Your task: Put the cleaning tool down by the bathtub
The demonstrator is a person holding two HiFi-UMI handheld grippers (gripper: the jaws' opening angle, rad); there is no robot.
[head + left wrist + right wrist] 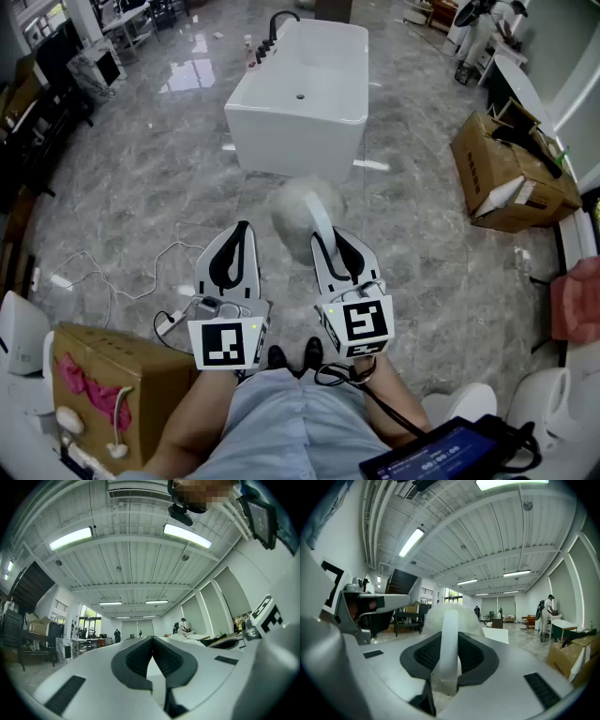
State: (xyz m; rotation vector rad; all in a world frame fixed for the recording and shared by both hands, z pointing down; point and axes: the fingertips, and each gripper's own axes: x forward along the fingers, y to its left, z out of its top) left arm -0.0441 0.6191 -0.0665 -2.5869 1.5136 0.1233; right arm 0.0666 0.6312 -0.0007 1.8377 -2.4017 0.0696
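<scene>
A white freestanding bathtub (300, 84) stands on the marble floor ahead of me. My right gripper (328, 240) is shut on the white handle of the cleaning tool (321, 221); its fluffy white head (298, 208) points toward the tub, well above the floor. In the right gripper view the handle (450, 658) runs up between the dark pads (474, 654) of the right gripper (450, 637) to the fluffy head (440, 616). My left gripper (241, 231) hangs beside it, shut with nothing in it; in the left gripper view the left gripper (153, 641) has its pads meeting at the tips.
An open cardboard box (511, 173) lies right of the tub, and another box (112, 389) with pink cloth sits at my lower left. A white cable (122, 277) and power strip trail over the floor on the left. White toilets (553, 394) stand at the lower corners.
</scene>
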